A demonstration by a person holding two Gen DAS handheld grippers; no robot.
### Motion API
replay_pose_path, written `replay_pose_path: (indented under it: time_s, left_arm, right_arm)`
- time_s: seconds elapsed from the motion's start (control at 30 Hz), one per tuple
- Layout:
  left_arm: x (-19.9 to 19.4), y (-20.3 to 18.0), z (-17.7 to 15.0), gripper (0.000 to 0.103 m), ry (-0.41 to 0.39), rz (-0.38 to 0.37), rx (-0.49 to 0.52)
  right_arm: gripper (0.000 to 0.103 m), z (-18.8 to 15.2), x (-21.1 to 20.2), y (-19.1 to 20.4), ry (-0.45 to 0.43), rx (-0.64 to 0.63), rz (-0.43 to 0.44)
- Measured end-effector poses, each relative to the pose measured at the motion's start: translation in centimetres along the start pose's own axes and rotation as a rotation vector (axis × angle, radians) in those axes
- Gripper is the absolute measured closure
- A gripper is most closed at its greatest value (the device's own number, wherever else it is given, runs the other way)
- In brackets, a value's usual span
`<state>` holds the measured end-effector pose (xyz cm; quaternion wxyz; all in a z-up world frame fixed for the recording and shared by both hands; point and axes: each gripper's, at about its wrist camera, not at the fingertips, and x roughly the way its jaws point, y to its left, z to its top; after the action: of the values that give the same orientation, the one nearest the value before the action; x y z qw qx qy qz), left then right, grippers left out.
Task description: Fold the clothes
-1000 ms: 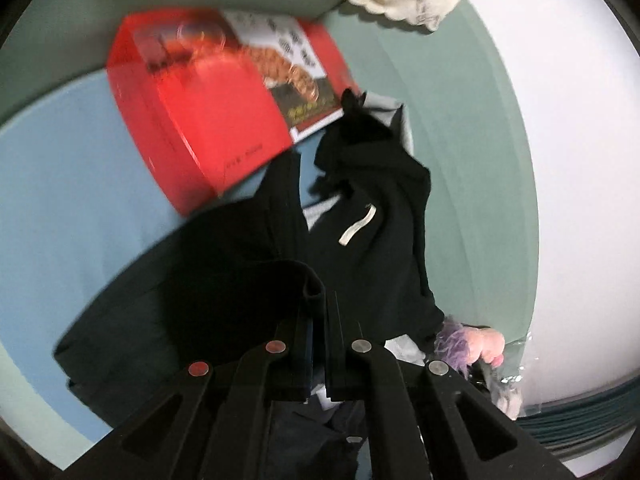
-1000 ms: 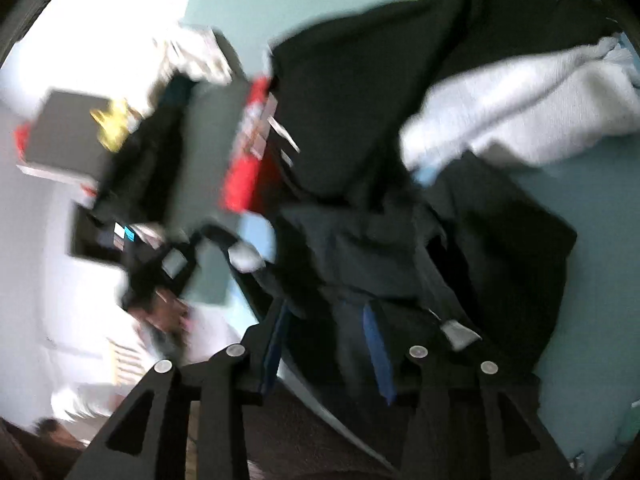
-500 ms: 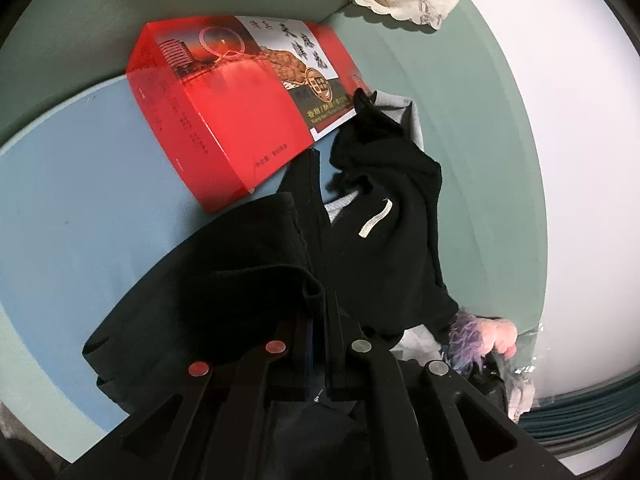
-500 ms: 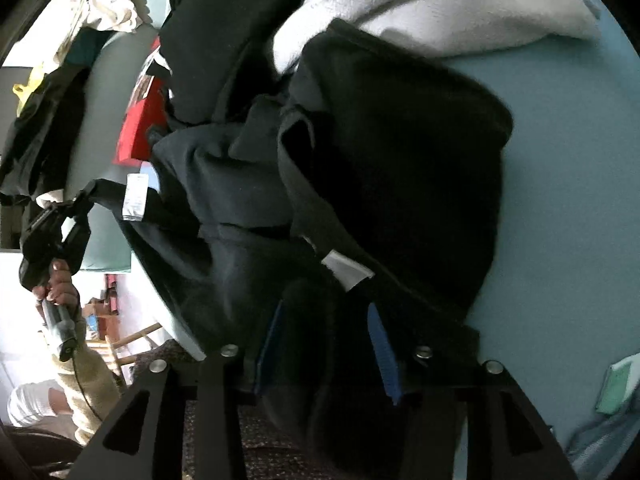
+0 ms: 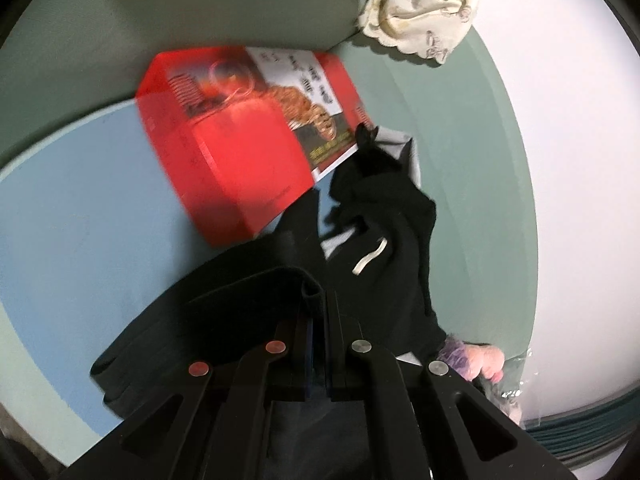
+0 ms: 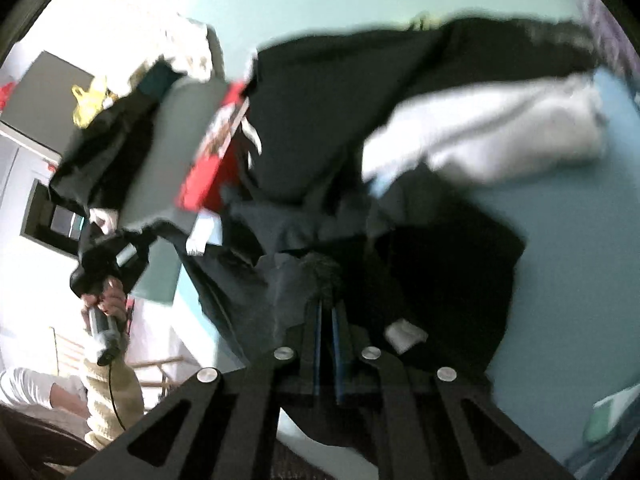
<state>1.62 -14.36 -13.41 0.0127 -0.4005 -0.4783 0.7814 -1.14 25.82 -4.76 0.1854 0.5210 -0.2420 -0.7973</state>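
While both claws are pinching the black garment [image 5: 224,312], it is stretching between the left claw [image 5: 320,300] and the right claw [image 6: 326,304].

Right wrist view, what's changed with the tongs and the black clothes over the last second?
The right tongs, which stood apart around dark cloth, have shut on the black garment; its white label now lies just right of them. The view swung, so the white towel sits upper right again. The left tongs stayed clamped on the black fabric fold, with the red box still behind.
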Motion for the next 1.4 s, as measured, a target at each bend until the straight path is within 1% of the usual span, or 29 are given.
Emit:
replay_pose_path:
  time_s: [0.13, 0.2, 0.27, 0.3, 0.33, 0.37, 0.4, 0.43, 0.47, 0.5, 0.53, 0.57, 0.6, 0.63, 0.67, 0.73, 0.8, 0.9, 0.97, 1.03, 1.07, 1.13, 1.2, 1.23, 1.27, 1.3, 1.33, 1.37, 1.4]
  left_arm:
    - [1.2, -0.8, 1.5, 0.099, -0.012, 0.013, 0.018]
    - [2.7, -0.9, 2.5, 0.099, -0.009, 0.033, 0.019]
    - [4.6, -0.4, 3.5, 0.098, 0.007, 0.078, -0.01]
    - [5.9, 0.1, 3.9, 0.097, 0.027, 0.117, -0.047]
    - [6.3, 0.5, 4.0, 0.094, 0.031, 0.128, -0.076]
    - [6.7, 0.9, 4.1, 0.077, 0.033, 0.138, -0.104]
    - [6.2, 1.2, 4.0, 0.046, 0.018, 0.128, -0.126]
    - [5.4, 1.5, 3.7, 0.034, 0.003, 0.112, -0.136]
    - [4.5, 1.7, 3.4, 0.029, -0.012, 0.097, -0.144]
    - [2.6, 1.9, 2.6, 0.029, -0.035, 0.059, -0.128]
    - [1.4, 2.0, 2.1, 0.029, -0.049, 0.041, -0.113]
    - [-0.2, 2.5, 1.2, 0.029, -0.07, 0.031, -0.095]
    - [-2.1, 3.5, -0.4, 0.029, -0.109, 0.052, -0.098]
    - [-3.0, 4.5, -1.8, 0.029, -0.126, 0.084, -0.117]
    - [-3.7, 5.4, -3.1, 0.029, -0.142, 0.117, -0.137]
    - [-4.2, 7.5, -6.0, 0.029, -0.123, 0.174, -0.191]
    - [-3.8, 9.5, -8.5, 0.031, -0.092, 0.207, -0.269]
    - [-2.6, 11.5, -10.7, 0.035, -0.055, 0.201, -0.359]
    - [-2.2, 12.3, -11.5, 0.035, -0.051, 0.216, -0.402]
    - [-1.6, 12.7, -11.8, 0.035, -0.047, 0.217, -0.41]
    - [-1.4, 12.6, -11.7, 0.035, -0.056, 0.209, -0.412]
    - [-0.8, 12.3, -11.4, 0.039, -0.069, 0.188, -0.406]
    - [0.4, 11.9, -10.8, 0.063, -0.045, 0.189, -0.382]
    - [1.0, 11.7, -10.7, 0.07, -0.033, 0.218, -0.371]
    - [1.4, 11.6, -10.5, 0.087, -0.028, 0.235, -0.354]
    - [1.8, 11.5, -10.3, 0.094, -0.025, 0.251, -0.337]
    - [1.6, 11.7, -9.9, 0.096, -0.033, 0.245, -0.34]
    - [1.3, 11.9, -9.6, 0.098, -0.042, 0.237, -0.344]
    - [1.0, 12.1, -9.2, 0.098, -0.051, 0.229, -0.349]
  right_arm:
    - [0.098, 1.6, -1.9, -1.3, -0.082, 0.029, -0.037]
    - [0.098, 2.0, -2.6, -2.1, -0.107, 0.039, -0.054]
    - [0.098, 2.7, -2.3, -3.2, -0.112, 0.065, -0.081]
    - [0.098, 3.1, -1.6, -4.1, -0.105, 0.094, -0.091]
    - [0.095, 3.3, -1.0, -5.2, -0.108, 0.135, -0.1]
    - [0.086, 3.6, -0.4, -6.3, -0.115, 0.179, -0.11]
    - [0.077, 3.7, -0.1, -7.4, -0.122, 0.232, -0.133]
    - [0.063, 3.5, -0.1, -8.5, -0.127, 0.296, -0.135]
    - [0.062, 3.1, -0.3, -9.6, -0.133, 0.362, -0.127]
    - [0.063, 2.5, -0.7, -10.3, -0.131, 0.405, -0.078]
    - [0.062, 1.9, -1.2, -10.4, -0.126, 0.417, -0.032]
    - [0.058, 1.1, -1.9, -9.9, -0.121, 0.404, 0.016]
    - [0.056, 0.2, -2.4, -9.2, -0.114, 0.374, 0.053]
    - [0.051, -0.6, -2.7, -8.3, -0.102, 0.339, 0.079]
    - [0.048, -1.7, -2.6, -7.1, -0.075, 0.297, 0.111]
    - [0.048, -4.0, -1.3, -4.9, 0.004, 0.255, 0.184]
    - [0.048, -6.7, 1.5, -3.2, 0.122, 0.266, 0.263]
    - [0.049, -10.4, 5.7, -2.3, 0.278, 0.328, 0.318]
    - [0.05, -12.4, 7.4, -2.8, 0.323, 0.398, 0.33]
    - [0.052, -14.0, 8.1, -4.0, 0.312, 0.492, 0.335]
    - [0.055, -14.6, 7.9, -5.0, 0.265, 0.547, 0.31]
    - [0.054, -15.5, 7.2, -7.0, 0.157, 0.645, 0.246]
    - [0.054, -16.0, 6.8, -8.4, 0.106, 0.697, 0.22]
    - [0.054, -16.3, 6.5, -8.8, 0.085, 0.718, 0.215]
    - [0.054, -16.4, 6.4, -9.0, 0.063, 0.733, 0.206]
    - [0.055, -16.3, 6.5, -9.0, 0.046, 0.738, 0.202]
    - [0.059, -16.2, 6.6, -9.0, 0.036, 0.73, 0.194]
    - [0.068, -16.0, 6.7, -8.9, 0.027, 0.719, 0.183]
    - [0.074, -15.8, 6.7, -8.8, 0.018, 0.703, 0.172]
